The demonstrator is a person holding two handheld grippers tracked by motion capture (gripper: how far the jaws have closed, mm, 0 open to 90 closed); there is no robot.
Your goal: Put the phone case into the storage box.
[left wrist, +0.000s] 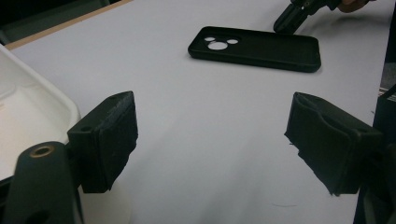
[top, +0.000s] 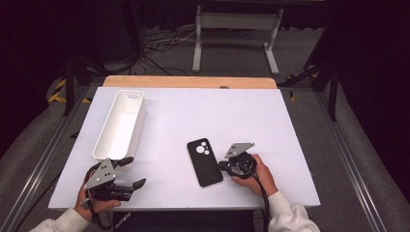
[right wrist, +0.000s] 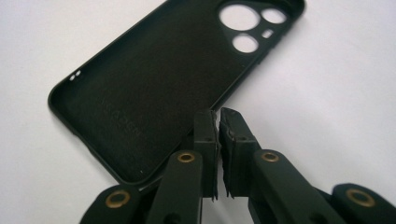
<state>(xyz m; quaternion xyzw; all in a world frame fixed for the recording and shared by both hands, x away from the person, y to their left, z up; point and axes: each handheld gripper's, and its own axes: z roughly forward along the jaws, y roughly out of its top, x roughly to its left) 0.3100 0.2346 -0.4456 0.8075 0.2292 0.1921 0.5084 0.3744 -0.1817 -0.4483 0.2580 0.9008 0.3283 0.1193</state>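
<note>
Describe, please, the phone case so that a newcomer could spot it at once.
On the white table, look right of the long white tray, toward the near edge. The phone case lies flat there, hollow side up, just left of the right claw. It alone is black and flat, with round camera holes at its far end.

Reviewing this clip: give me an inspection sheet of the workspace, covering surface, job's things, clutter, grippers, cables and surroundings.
Surface: white table top, with a wooden strip along its far edge.
Job's things: black phone case lying flat, open side up, camera cut-outs toward the far end; long white tray at the left, with nothing seen in it.
Clutter: nothing seen.
Grippers: left gripper open, near the tray's near end, nothing between its jaws; right gripper shut, its tips at the case's right edge, not holding it.
Cables: one trails from the right gripper toward the person; more lie on the floor beyond the table.
Surroundings: dark room, grey floor, white stand behind the table.
</note>
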